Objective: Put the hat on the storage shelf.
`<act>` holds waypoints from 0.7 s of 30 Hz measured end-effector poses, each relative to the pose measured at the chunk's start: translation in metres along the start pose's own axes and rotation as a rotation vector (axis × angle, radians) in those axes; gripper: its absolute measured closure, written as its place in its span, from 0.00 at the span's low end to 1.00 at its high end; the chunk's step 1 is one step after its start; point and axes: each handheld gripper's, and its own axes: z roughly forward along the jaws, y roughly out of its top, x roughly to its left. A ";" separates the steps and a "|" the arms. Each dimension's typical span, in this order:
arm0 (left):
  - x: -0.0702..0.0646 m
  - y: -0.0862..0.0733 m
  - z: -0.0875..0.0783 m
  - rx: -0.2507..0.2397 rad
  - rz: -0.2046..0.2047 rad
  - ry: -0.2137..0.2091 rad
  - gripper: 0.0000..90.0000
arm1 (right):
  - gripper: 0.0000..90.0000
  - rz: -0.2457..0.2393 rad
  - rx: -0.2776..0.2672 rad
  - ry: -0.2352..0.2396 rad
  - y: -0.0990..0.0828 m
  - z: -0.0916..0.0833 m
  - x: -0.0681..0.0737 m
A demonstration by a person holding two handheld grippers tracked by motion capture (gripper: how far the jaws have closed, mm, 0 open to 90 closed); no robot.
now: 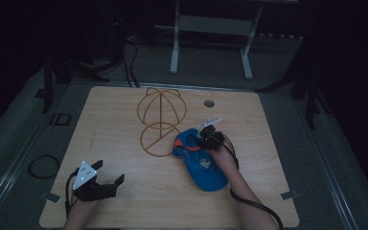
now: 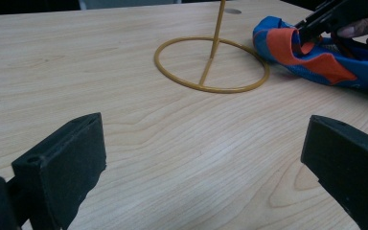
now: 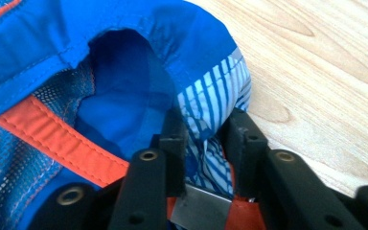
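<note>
2 hand-held grippers work over a pale wooden table (image 1: pixel 124 191); the right gripper (image 1: pixel 210 135), at the table's middle right, has its jaws closed on a fold of a blue cap (image 1: pixel 206 167) trimmed in orange, which lies on the wood just right of a yellow wire stand (image 1: pixel 160 120); the cap's hollow is open toward the stand, and nothing can be seen inside it beyond its own lining; the left gripper (image 1: pixel 109 173) hovers near the table's front left corner, well apart from cap and stand, its jaws spread wide around nothing; the high view alone takes in the whole stand, a round base ring with upright hoops rising from it, along with a small round hole (image 1: pixel 209 103) in the tabletop behind and a dim carpeted floor with metal table legs (image 1: pixel 175 43) beyond; the left gripper view adds the base ring (image 2: pixel 211 64) lying flat on the wood with a thin post rising from it, and the right gripper farther off at the cap's orange-edged rim (image 2: pixel 287 45); the right gripper view brings out the striped blue-and-white lining (image 3: pixel 215 105) pinched between the 2 black jaws, the mesh panel (image 3: pixel 9 158) and an orange band (image 3: pixel 62 143) across the cap's inside.
</note>
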 end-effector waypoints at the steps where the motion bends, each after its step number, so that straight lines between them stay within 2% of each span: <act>1: -0.001 0.000 0.000 0.003 0.003 0.001 0.02 | 0.90 -0.004 0.002 0.000 0.000 0.000 0.001; 4: -0.002 0.000 0.002 0.013 0.007 -0.004 0.02 | 0.92 -0.006 0.009 -0.023 -0.001 -0.002 0.004; 7: -0.002 0.000 0.002 0.015 0.009 -0.006 0.02 | 0.92 0.034 -0.018 -0.006 -0.002 -0.009 -0.001; 9: -0.002 0.000 0.002 0.015 0.007 -0.010 0.02 | 0.92 0.040 -0.025 -0.006 -0.002 -0.013 -0.002; 10: -0.003 0.001 0.002 0.012 0.006 -0.009 0.02 | 0.93 0.050 -0.052 -0.002 -0.003 -0.024 -0.007; 11: -0.003 0.001 0.002 0.012 0.006 -0.009 0.02 | 0.93 0.050 -0.052 -0.002 -0.003 -0.024 -0.007; 12: -0.003 0.002 0.002 0.011 0.005 -0.013 0.02 | 0.93 0.066 -0.083 0.001 -0.003 -0.036 -0.011; 14: -0.004 0.002 0.002 0.013 0.008 -0.018 0.02 | 0.93 0.081 -0.111 0.001 -0.003 -0.048 -0.015; 16: -0.006 0.003 0.002 0.008 0.006 -0.019 0.02 | 0.93 0.087 -0.152 -0.004 -0.004 -0.064 -0.019; 21: -0.010 0.010 0.003 0.002 -0.007 -0.028 0.02 | 0.93 0.084 -0.216 -0.026 -0.003 -0.097 -0.024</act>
